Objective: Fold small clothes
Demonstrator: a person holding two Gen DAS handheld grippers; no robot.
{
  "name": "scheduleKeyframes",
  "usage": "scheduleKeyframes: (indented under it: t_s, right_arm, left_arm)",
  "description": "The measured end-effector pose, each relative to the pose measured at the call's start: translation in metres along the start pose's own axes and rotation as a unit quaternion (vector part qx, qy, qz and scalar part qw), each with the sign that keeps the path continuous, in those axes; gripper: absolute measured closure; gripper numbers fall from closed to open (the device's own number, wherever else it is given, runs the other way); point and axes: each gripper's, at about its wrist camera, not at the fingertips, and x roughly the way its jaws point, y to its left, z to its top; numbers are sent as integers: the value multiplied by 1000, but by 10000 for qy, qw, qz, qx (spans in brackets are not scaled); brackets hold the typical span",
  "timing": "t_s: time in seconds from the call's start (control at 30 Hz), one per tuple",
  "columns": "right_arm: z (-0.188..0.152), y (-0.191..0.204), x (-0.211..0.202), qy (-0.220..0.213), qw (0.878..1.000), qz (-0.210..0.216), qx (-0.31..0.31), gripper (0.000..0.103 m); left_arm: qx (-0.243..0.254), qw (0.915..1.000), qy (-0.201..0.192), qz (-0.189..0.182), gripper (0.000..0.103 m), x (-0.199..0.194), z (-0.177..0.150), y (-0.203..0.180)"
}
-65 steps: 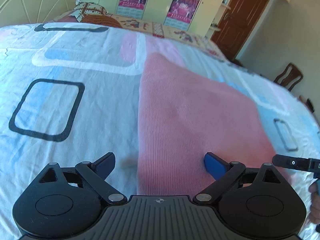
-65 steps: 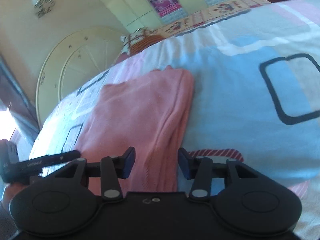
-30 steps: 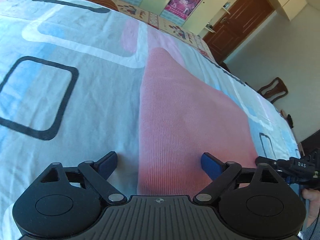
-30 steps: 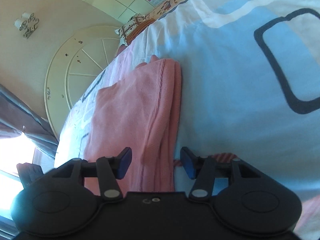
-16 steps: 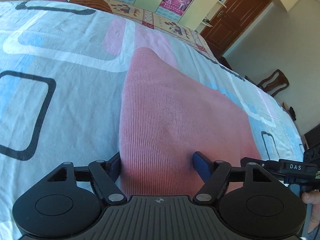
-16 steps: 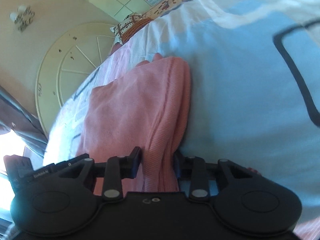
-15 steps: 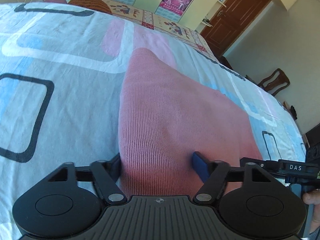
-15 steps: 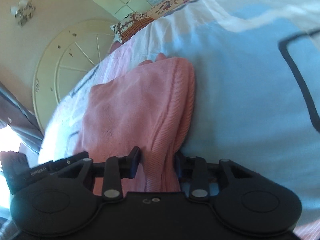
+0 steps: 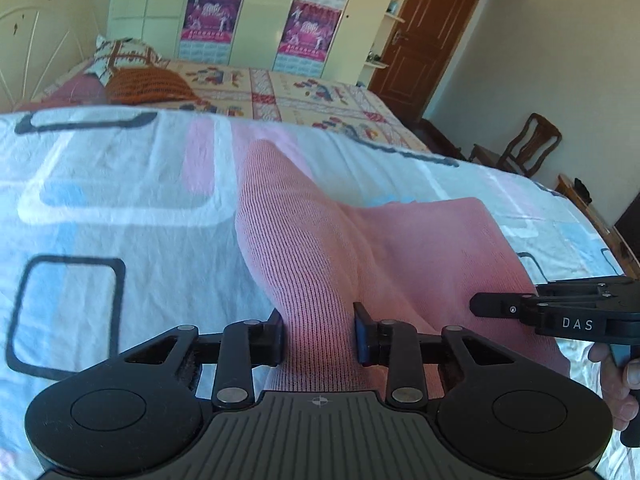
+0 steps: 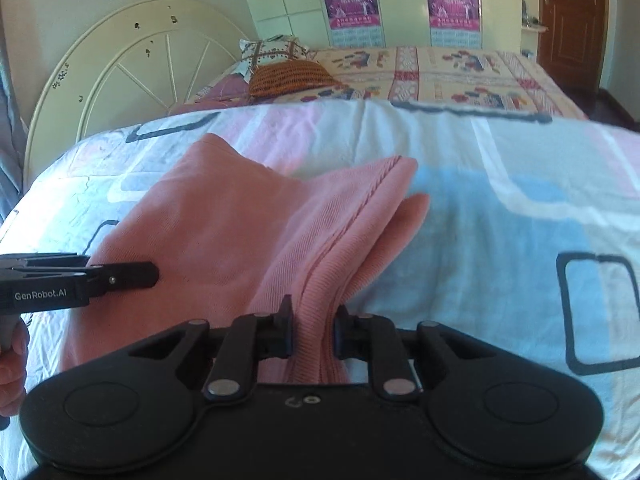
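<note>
Now I am holding the pink knit cloth (image 9: 304, 248) with both of my grippers. It lies on the bed (image 9: 120, 208), on a sheet with blue, pink and white shapes and dark square outlines.

My left gripper (image 9: 319, 336) has a bunch of the pink cloth between its jaws. These jaws have just been closing, and both pads press on the cloth, so they are clenched on it. The bunched part stands up off the sheet like a little ridge and runs away from the jaws toward the far side of the bed.

My right gripper (image 10: 313, 330) also has pink cloth in its jaws. These jaws have just been closing too, and they squeeze a thick folded edge of the cloth. The folded layers fan out from the jaws and end in soft points near the middle of the bed.

Between my two grippers the cloth sags and spreads flat on the sheet. In each view I see my other gripper off to the side, with a hand (image 9: 616, 384) on its handle.

At the far end of the bed lie an orange knit pillow (image 10: 292, 76) and a checked pillow (image 10: 272, 50).
</note>
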Motion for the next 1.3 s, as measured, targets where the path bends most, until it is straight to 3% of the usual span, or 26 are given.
scheduleKeyframes:
  t_s: [0.33,0.6,0.87,1.0,1.07,1.13,1.2,1.3]
  right_arm:
    - [24,80,-9,-344,9985,-40,-420,86]
    - [37,156,29,-264,9961,348,-761,86]
    - [31,218,72,-4,9939,672,-876,86]
    - [20,225,90,186,9944,736,-735,86]
    - [10,219,105,389,9961,573,-546,86]
    - [0,206,120,595,9963,567,-265,86]
    - [-8,201,124,513,9965,646,-109,86]
    - [-8,203,121,488,9967,632,-158,84]
  left_arm:
    - [-63,9994,-343,89,71,-59,12,61]
    - [-407,9971,-451,466,71,-100,-7,148]
    - [-684,9945,-337,719,71,-114,-37,220]
    - [-629,9950,-161,754,68,-107,-55,242]
    - [-706,9941,-48,826,53,-95,-67,253]
    - [-925,9928,-189,736,45,-90,-79,263]
    - [-1200,9907,-219,602,45,-87,-82,270]
    - [-1085,9920,-192,613,45,-86,-79,270]
